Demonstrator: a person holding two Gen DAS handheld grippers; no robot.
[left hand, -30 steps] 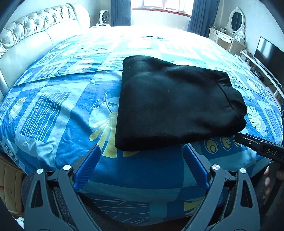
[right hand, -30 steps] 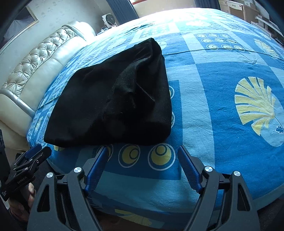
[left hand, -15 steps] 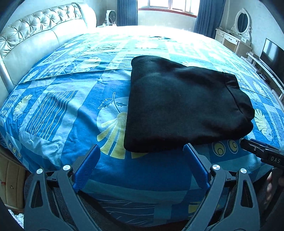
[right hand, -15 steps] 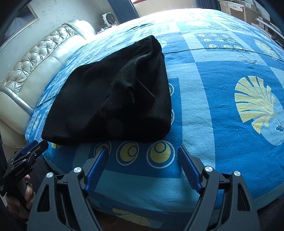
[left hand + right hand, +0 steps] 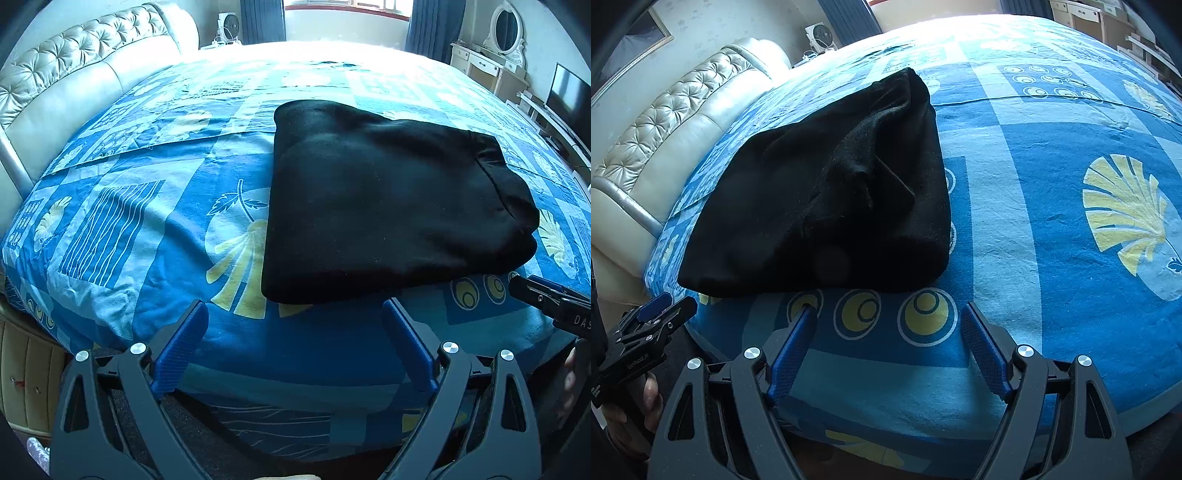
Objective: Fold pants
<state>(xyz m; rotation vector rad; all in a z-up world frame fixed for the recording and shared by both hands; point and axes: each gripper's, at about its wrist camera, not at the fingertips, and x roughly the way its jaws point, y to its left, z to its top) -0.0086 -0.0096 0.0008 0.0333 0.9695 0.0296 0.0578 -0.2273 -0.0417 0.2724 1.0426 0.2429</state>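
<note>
Only from the right wrist, folded pants [image 5: 827, 206] show creased layers.

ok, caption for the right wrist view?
Folded black pants lie on the blue patterned bedspread; open right tool hovers short of them.

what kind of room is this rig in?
Almost certainly a home bedroom: a big bed with a blue patterned bedspread, a tufted cream leather headboard, and a white dressing table with an oval mirror.

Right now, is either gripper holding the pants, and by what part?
Nothing is held. The left gripper and right gripper are open, short of the folded black pants.
</note>
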